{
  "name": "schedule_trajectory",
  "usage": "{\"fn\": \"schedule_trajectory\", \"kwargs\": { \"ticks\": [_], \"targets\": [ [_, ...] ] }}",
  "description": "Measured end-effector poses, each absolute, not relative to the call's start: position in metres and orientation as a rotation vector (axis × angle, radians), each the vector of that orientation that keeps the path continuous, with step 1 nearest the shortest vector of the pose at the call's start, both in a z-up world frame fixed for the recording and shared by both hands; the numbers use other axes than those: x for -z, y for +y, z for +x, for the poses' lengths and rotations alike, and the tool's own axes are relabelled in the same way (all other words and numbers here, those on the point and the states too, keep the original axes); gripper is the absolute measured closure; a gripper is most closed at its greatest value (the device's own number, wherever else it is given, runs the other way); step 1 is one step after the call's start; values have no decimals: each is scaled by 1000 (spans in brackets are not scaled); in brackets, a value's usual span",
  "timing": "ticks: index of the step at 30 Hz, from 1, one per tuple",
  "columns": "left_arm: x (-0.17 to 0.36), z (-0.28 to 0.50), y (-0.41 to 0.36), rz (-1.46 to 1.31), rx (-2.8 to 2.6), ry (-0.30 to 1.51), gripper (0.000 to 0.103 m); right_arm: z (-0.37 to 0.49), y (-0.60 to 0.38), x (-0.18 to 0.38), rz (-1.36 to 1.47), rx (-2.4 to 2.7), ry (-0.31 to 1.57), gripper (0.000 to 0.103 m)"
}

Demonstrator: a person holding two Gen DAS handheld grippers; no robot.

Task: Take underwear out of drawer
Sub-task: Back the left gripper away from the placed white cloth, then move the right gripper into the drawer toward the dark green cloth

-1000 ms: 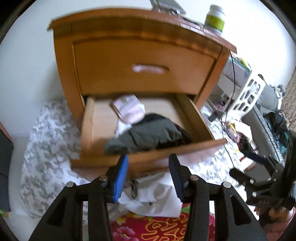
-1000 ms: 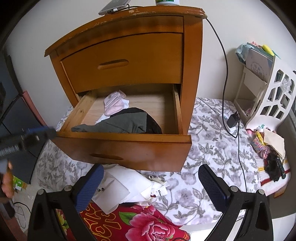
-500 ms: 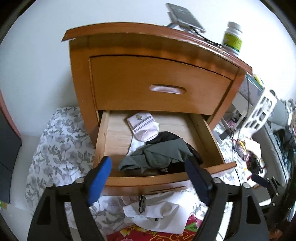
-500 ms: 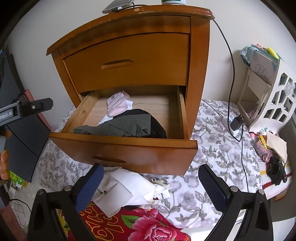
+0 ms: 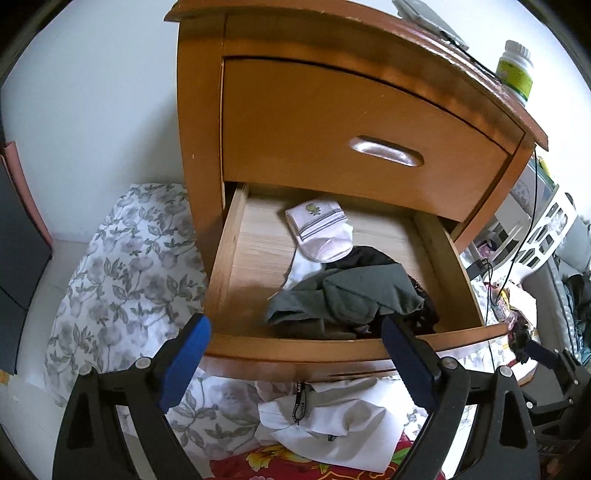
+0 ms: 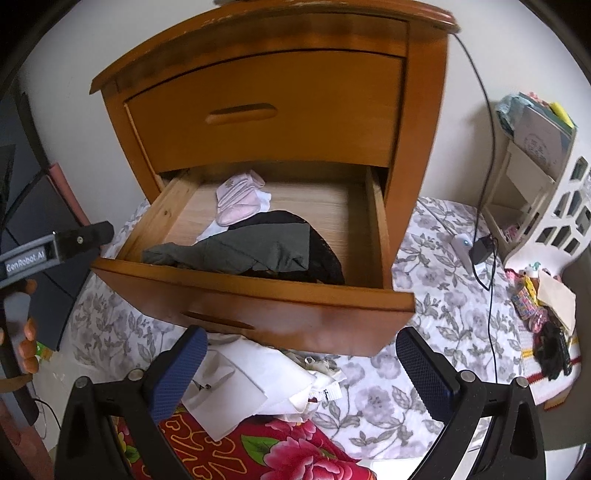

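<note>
The lower drawer (image 5: pixel 236 258) (image 6: pixel 258 299) of a wooden nightstand (image 5: pixel 332 122) (image 6: pixel 277 110) stands pulled out. Inside lies a crumpled grey-green piece of underwear (image 5: pixel 347 299) (image 6: pixel 243 247) on top of a black lace garment (image 5: pixel 424 299) (image 6: pixel 325 254), with a pink-and-white sock (image 5: pixel 321 232) (image 6: pixel 236 199) behind them. My left gripper (image 5: pixel 295 328) hovers over the drawer's front edge, its jaws opening, nothing between them. My right gripper (image 6: pixel 301 338) hangs open and empty in front of the drawer front, lower down.
White clothes (image 5: pixel 332 417) (image 6: pixel 236 384) and a red flowered cloth (image 6: pixel 280 454) lie on the floral bedding (image 5: pixel 122 266) below the drawer. A bottle (image 5: pixel 515 70) and a phone (image 5: pixel 428 18) sit on the nightstand. A white rack (image 6: pixel 546 177) and cables stand right.
The left gripper's jaws have spread wide, and it has moved closer over the drawer, looking down into it. The right gripper has drifted slightly nearer the nightstand, still open.
</note>
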State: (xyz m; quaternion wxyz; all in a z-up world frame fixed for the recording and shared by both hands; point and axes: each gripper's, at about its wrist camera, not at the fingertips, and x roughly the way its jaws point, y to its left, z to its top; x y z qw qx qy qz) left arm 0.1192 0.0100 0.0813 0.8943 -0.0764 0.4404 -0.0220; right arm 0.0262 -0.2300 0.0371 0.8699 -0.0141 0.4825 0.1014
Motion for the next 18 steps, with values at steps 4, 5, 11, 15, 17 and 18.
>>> {"fn": "schedule_trajectory", "kwargs": {
  "ticks": [4, 5, 11, 15, 17, 18],
  "targets": [
    [-78, 122, 20, -185, 39, 906, 9, 40, -222, -36, -22, -252, 1020, 0],
    [-77, 123, 21, -187, 37, 904, 9, 44, -221, -37, -21, -253, 1019, 0],
    [-73, 128, 32, -189, 24, 886, 9, 68, -213, -39, -3, -272, 1007, 0],
    [-70, 132, 38, -192, 25, 880, 9, 85, -204, -37, -15, -294, 1030, 0],
    [-69, 133, 40, -195, 26, 881, 9, 93, -200, -35, -20, -302, 1049, 0],
    [-68, 134, 41, -195, 26, 881, 9, 97, -198, -34, -28, -302, 1058, 0]
  ]
}}
